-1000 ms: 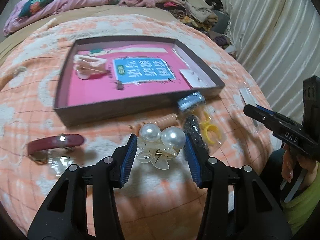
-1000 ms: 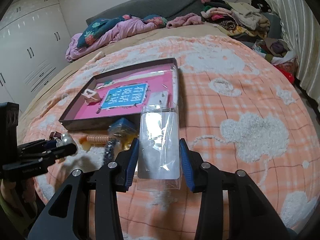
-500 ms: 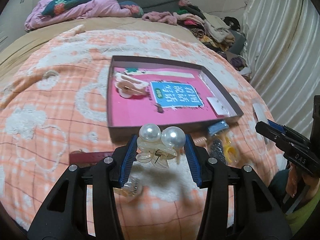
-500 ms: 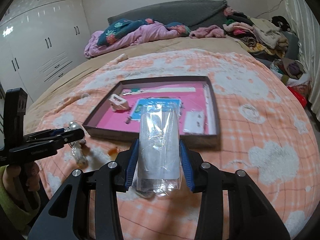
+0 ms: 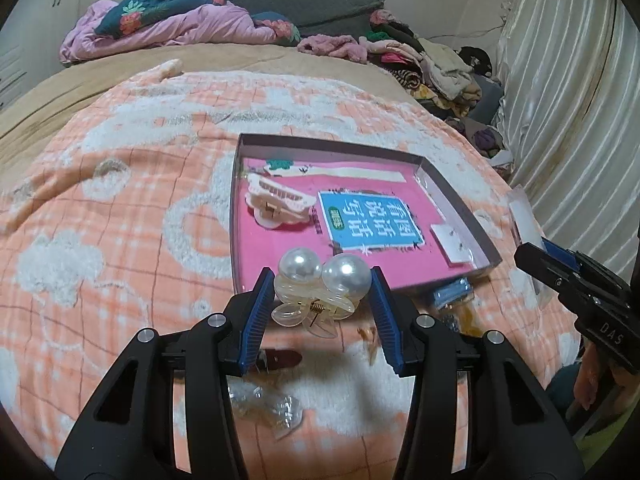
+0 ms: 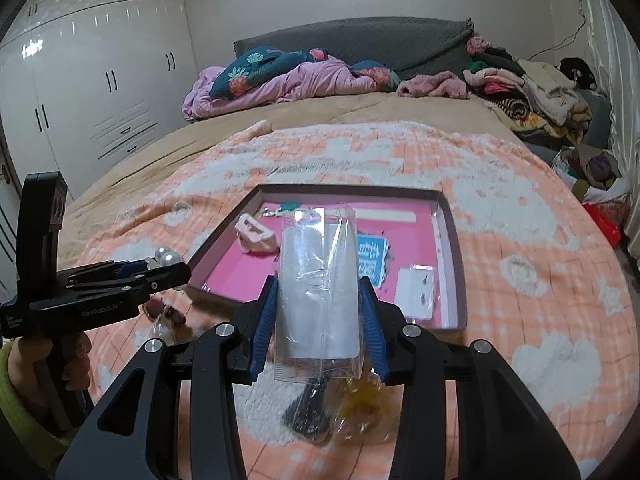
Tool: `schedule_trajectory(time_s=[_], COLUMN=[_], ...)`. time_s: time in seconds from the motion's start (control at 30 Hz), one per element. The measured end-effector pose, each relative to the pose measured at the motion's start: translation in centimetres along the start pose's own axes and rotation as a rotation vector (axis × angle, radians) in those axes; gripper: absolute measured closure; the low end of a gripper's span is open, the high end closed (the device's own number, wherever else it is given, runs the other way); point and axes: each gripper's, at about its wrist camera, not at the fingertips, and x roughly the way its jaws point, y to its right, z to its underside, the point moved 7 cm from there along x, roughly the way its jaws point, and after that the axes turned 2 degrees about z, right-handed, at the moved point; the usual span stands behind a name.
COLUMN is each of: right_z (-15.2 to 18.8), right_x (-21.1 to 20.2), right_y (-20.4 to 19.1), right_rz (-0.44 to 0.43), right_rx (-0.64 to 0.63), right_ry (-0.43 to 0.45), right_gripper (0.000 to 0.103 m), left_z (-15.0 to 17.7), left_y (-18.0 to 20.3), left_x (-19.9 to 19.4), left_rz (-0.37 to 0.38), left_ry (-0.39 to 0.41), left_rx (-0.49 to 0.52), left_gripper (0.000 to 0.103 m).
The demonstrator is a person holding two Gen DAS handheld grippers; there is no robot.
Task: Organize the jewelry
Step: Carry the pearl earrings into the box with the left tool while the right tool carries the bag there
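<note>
Bedroom. Bed (image 6: 400,120) under peach-and-white plaid fleece blanket (image 6: 520,240), tan sheet beyond. Dark grey headboard (image 6: 360,36) at far end; pink and teal floral quilt (image 6: 280,76) bunched below it. Clothes pile (image 6: 532,92) far right. White glossy wardrobe (image 6: 100,80) left. Cream pleated curtain (image 5: 568,100) right.

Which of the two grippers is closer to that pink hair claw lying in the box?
Left. The left gripper, holding the pearl clip, hovers at the box's near wall, just short of the pink claw. The right gripper is off to the box's right.
</note>
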Motion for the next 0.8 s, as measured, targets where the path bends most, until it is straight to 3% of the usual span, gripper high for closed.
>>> schedule_trajectory(time_s=[0.37, 0.8], right_z=[-2.6, -4.6], right_x=[0.9, 2.7], right_y=[2.3, 6.0], right_rz=[0.037, 0.088], right_rx=[0.038, 0.095], right_ry=[0.036, 0.049], right_gripper=[0.064, 0.064], left_z=[-4.1, -6.0], left_y=[0.8, 1.8], left_x=[0.7, 4.0], left_rz=[-0.005, -0.002], left_ry=[0.055, 0.024], left_rx=[0.017, 0.038], left_gripper=[0.064, 0.064])
